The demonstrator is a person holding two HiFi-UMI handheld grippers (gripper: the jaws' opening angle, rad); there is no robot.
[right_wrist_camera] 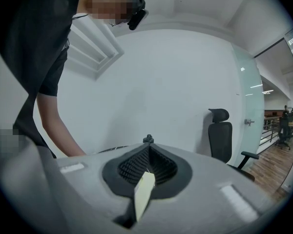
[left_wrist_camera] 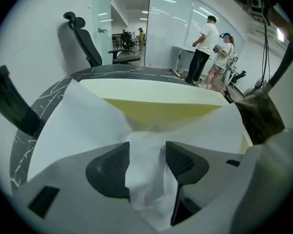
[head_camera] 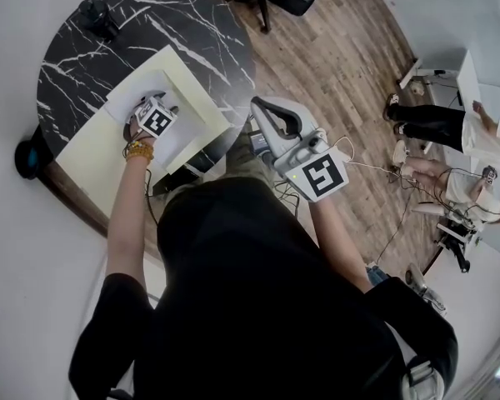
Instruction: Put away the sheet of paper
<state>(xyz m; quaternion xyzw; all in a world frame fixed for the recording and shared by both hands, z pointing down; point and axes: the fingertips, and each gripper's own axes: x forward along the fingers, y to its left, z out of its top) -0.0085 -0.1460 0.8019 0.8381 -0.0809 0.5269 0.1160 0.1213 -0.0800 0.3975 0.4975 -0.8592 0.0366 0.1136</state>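
White sheet of paper [left_wrist_camera: 78,126] is bunched into a crumpled fold between the jaws of my left gripper [left_wrist_camera: 146,152], which are clenched on it. The rest of the sheet lies spread over a pale yellow folder [head_camera: 100,148] on the table [head_camera: 192,23]. I judge the task barely begun: the paper is gripped but not yet put away, and everything after the pick-up is left to do. My guess is that it belongs in the folder, though nothing here settles that. My right gripper [right_wrist_camera: 147,152] hangs off the table edge, near my body and above the floor, its jaws closed with a small pale slip [right_wrist_camera: 144,191] pinched between them. The table is round, black marble with white veins, and a small dark object [head_camera: 100,15] sits near its far edge. Around it is an office with a wood plank floor [head_camera: 342,57], white walls, glass partitions, a black office chair [left_wrist_camera: 85,38], and two people [left_wrist_camera: 205,48] standing by a desk, well apart from me
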